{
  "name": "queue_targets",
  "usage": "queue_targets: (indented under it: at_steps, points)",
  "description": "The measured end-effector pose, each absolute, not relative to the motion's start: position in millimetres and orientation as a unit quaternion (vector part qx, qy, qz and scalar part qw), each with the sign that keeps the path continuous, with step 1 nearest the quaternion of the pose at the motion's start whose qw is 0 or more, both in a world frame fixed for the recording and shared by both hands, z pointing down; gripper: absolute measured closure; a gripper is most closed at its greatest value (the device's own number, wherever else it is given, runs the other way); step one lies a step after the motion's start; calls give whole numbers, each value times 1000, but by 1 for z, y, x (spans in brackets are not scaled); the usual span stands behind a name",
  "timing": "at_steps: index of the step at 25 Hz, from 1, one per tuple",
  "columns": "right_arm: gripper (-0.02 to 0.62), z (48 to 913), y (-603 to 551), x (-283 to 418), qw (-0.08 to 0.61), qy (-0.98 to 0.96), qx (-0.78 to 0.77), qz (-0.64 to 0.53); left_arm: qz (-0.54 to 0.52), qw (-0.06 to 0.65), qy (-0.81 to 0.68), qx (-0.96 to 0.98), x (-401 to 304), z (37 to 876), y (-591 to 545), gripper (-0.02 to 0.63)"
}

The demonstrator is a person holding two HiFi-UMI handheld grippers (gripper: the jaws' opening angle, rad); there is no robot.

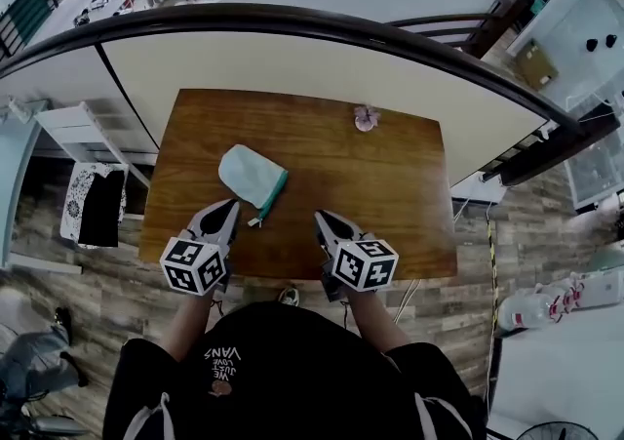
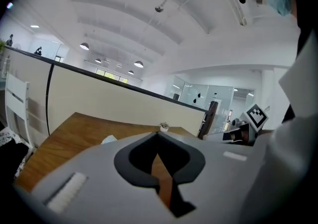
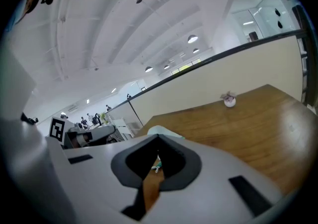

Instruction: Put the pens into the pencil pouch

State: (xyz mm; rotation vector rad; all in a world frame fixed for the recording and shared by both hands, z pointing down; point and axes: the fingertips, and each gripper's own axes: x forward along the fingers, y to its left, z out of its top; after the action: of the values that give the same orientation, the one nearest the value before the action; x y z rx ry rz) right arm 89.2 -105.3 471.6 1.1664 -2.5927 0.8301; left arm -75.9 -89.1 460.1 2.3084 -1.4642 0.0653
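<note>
Left claw (image 1: 230, 206) and right claw (image 1: 320, 219) closed, empty, above table (image 1: 390, 194) near edge.

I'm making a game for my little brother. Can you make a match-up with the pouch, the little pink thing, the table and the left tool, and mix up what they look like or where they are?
Things:
1. pouch
2. little pink thing
3. table
4. left tool

Clues:
A. brown wood
B. shut, holding nothing
C. at the table's far edge
D. pale green, lying flat, left of the table's middle

Pairs: 1-D, 2-C, 3-A, 4-B
</note>
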Motion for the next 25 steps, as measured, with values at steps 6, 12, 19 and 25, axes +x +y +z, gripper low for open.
queue_targets:
  at_steps: [6,12,19,25]
  points:
    - [583,470,-91,66,106,-875,400,250,40,182,-527,829,-101,452,-72,594]
    - [583,469,-78,55,113,-869,425,228,49,173,-521,834,-115,450,-57,595]
    - [583,470,-58,52,112,-858,448,225,55,175,-501,846,-117,452,-39,595]
    - [583,463,-42,57,108,-856,463,203,56,165,-485,857,-110,451,-22,595]
